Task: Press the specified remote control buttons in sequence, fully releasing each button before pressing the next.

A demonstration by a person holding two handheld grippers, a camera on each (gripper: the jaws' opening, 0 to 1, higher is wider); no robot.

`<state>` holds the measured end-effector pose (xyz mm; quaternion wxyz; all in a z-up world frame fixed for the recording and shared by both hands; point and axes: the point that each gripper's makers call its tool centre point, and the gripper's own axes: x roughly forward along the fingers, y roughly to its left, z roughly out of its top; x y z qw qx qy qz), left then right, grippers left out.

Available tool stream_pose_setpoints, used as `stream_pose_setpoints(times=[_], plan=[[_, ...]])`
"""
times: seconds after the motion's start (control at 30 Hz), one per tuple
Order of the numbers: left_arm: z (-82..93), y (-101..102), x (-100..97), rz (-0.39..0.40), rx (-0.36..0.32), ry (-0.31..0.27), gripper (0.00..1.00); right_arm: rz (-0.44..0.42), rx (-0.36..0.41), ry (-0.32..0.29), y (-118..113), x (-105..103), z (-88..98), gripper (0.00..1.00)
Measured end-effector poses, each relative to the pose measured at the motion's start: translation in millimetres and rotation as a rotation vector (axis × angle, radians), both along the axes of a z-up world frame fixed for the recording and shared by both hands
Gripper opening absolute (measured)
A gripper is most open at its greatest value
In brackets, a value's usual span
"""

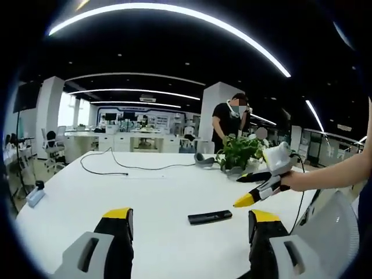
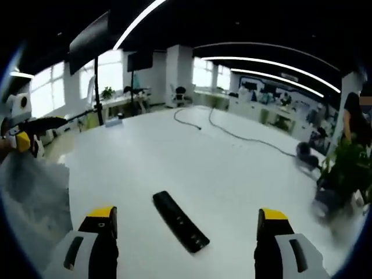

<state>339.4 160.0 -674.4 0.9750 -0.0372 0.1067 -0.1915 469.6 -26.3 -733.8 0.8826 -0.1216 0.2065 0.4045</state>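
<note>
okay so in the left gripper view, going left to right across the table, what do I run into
Small blue-grey object at the table's left edge → black cable → black remote → potted plant → right gripper, held in from the right by a hand.

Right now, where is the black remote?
The remote lies flat on the white table, between the right gripper's open fingers in the right gripper view. In the left gripper view it sits ahead, nearer the right finger.

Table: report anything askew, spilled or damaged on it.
Nothing stands out. The remote control lies flat on the white table, clear of both open grippers, with a loose black cable trailing farther back.
</note>
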Motion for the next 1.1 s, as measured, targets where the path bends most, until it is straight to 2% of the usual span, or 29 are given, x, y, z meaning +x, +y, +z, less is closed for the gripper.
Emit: stream_pose_setpoints(times=[0.2,0.3,0.4,0.47,0.57,0.6,0.67,0.73,0.83,0.9,1.0,1.1], plan=[[-1.9,-1.2,-0.9,-0.007,0.013,0.006,0.85,-0.024,0.038,-0.029,-4.1,-25.4,24.7,0.99],[1.3,-2.4,-1.6,-0.013,-0.008,-0.004,0.85,-0.042,0.048,-0.042,-9.7,-35.5,34.0,0.99],[2.6,-1.7,-1.6,-0.01,-0.012,-0.01,0.85,-0.072,0.105,-0.038,-15.0,-47.7,46.5,0.99],[1.4,-1.3,-1.5,-0.007,-0.005,-0.006,0.85,-0.077,0.104,-0.049,-17.9,-55.6,50.8,0.99],[0.8,-1.1,-1.6,-0.007,0.001,-0.005,0.85,-0.101,0.062,-0.084,-27.7,-66.8,54.5,0.99],[1.4,-1.4,-1.7,-0.009,-0.001,-0.007,0.85,-0.11,0.066,-0.077,-30.0,-69.4,55.5,0.99],[4.7,-4.2,-2.2,-0.024,-0.03,-0.017,0.86,-0.123,0.105,-0.078,-32.7,-73.6,62.6,0.99],[4.7,-1.3,-1.8,-0.011,-0.025,-0.019,0.86,-0.142,0.145,-0.083,-36.6,-77.9,71.7,0.99],[3.7,-1.5,-2.0,-0.012,-0.016,-0.017,0.86,-0.175,0.113,-0.111,-50.1,-80.6,74.8,0.99],[2.8,-1.1,-2.1,-0.009,-0.009,-0.015,0.86,-0.186,0.108,-0.107,-55.0,-81.7,73.3,0.99],[0.1,0.2,-1.8,-0.002,0.013,-0.007,0.85,-0.207,0.14,-0.096,-61.3,-82.0,72.2,0.99],[-3.3,1.1,-1.4,0.004,0.042,0.001,0.85,-0.214,0.107,-0.1,-65.2,-85.1,68.6,0.99]])
